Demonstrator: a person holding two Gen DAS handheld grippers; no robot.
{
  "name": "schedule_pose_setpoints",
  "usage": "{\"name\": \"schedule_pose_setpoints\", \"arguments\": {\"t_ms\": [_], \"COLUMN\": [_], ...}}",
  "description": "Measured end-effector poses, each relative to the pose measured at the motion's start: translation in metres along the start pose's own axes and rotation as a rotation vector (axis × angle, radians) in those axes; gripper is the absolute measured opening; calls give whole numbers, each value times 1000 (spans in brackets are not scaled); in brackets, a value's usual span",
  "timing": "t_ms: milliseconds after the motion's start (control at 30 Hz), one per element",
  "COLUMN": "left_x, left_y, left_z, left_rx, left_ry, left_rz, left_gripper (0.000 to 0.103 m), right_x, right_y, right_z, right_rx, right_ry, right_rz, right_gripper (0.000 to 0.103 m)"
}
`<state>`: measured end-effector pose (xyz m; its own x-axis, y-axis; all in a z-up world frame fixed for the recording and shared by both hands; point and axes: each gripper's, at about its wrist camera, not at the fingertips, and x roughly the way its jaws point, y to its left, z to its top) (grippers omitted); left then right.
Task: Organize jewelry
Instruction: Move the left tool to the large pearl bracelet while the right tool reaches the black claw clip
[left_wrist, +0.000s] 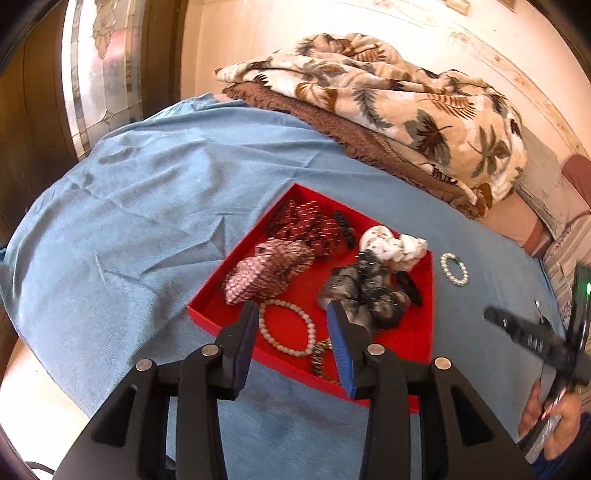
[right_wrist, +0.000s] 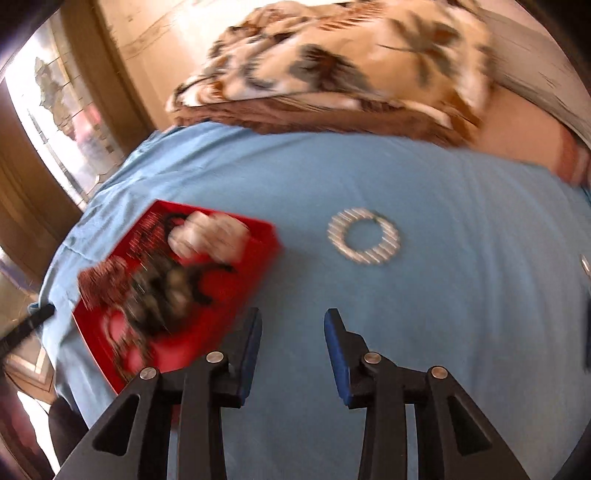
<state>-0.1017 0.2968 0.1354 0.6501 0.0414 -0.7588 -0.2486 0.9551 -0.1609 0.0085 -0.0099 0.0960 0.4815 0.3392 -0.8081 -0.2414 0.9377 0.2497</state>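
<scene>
Left wrist view: left gripper (left_wrist: 291, 314) hovers partly open and empty over the red tray (left_wrist: 417, 354), above the pink bead bracelet (left_wrist: 286, 328).

Right wrist view: right gripper (right_wrist: 293, 321) partly open, empty; pearl bracelet (right_wrist: 364, 236) lies loose on blue cloth (right_wrist: 443, 314) ahead, beside the tray. Likely next pick: reach forward, straddle its rim.

One red tray (left_wrist: 424, 280) lay on the blue cloth (left_wrist: 147, 206). In it were four scrunchies (left_wrist: 266, 273), two dark hair clips (left_wrist: 345, 228), one pink bead bracelet (left_wrist: 288, 328) and one gold-and-black bracelet (left_wrist: 320, 360). One pearl bracelet (left_wrist: 454, 269) lay outside.
</scene>
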Motion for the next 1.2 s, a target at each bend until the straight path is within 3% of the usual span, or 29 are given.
{"name": "schedule_pose_setpoints", "arguments": {"t_ms": [167,400,667,867,1200], "left_x": [-8,-8,9,44,142], "left_y": [-31,-109,-178,-214,-273], "left_z": [0,-10,-12,2,37], "left_rx": [54,214,306,332,374], "left_ry": [1,26,72,100,158], "left_rz": [-37,-116,-171,-154,-86], "left_gripper": [39,40,42,42,42], "right_x": [-31,-80,-122,-133,-127], "right_y": [-55,-131,-210,-257,-301], "right_z": [-42,-91,-123,-130,-119], "right_rx": [67,211,353,472,620], "right_ry": [-1,-36,-92,-154,-244], "right_rz": [-70,-154,-265,-302,-318], "right_gripper": [43,44,49,55,70]}}
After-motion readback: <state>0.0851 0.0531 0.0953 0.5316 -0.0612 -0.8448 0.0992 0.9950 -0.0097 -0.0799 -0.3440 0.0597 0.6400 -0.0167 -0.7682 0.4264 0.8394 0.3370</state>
